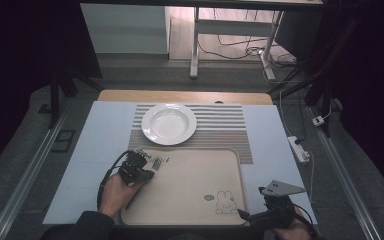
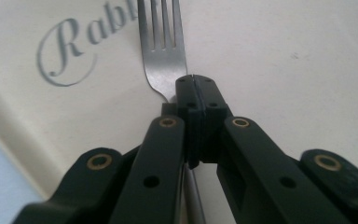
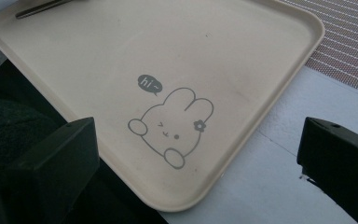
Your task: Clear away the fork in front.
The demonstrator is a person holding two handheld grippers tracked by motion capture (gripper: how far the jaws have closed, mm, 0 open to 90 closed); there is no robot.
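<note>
left claw (image 2: 193, 81): jaws closed tight on the fork's neck, just behind the tines; in the high view it sits over the tray's near-left corner area, held by the left hand (image 1: 114, 192).
fork (image 2: 161, 46): metal, four tines, pointing away from the left claw; lies low over the tray surface, handle passing under the jaws; whether it touches the tray cannot be told.
right claw (image 3: 198, 154): jaws stand wide apart, nothing between them; poised over the tray's near-right corner and the counter beside it.
tray (image 1: 230, 165): cream, rounded corners, raised rim; printed with a rabbit drawing (image 3: 170, 126) and a small "hi~" bubble near the right claw, and script lettering (image 2: 67, 46) by the fork.
plate (image 1: 169, 124): white, deep, round; beyond the tray, well apart from both claws.
placemat (image 1: 225, 127): striped, under the plate, its near edge tucked by the tray's far rim.
counter (image 1: 100, 145): covered with a pale sheet; carries the tray and placemat.
</note>
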